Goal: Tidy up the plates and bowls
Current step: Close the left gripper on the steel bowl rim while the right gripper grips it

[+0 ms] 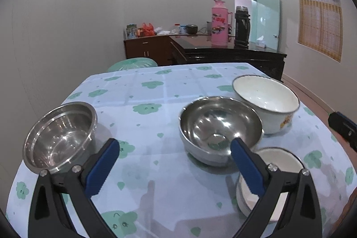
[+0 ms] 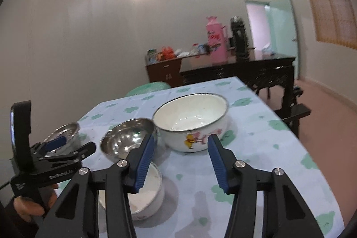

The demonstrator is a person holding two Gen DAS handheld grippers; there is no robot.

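A table with a pale blue tablecloth (image 1: 156, 86) holds several bowls. A steel bowl (image 1: 60, 137) sits at the left. A second steel bowl (image 1: 219, 126) sits in the middle, also in the right wrist view (image 2: 127, 139). A large white enamel bowl (image 1: 266, 99) stands behind it, also in the right wrist view (image 2: 191, 119). A small white bowl (image 1: 271, 180) sits at the front, also in the right wrist view (image 2: 145, 191). My left gripper (image 1: 175, 150) is open and empty above the cloth. My right gripper (image 2: 180, 160) is open and empty, hovering before the large white bowl.
A dark sideboard (image 1: 234, 55) stands beyond the table with a pink thermos (image 1: 219, 22) and a black flask (image 1: 242, 26). A green stool (image 1: 131, 64) sits at the table's far edge. The left gripper and hand show in the right wrist view (image 2: 49, 160).
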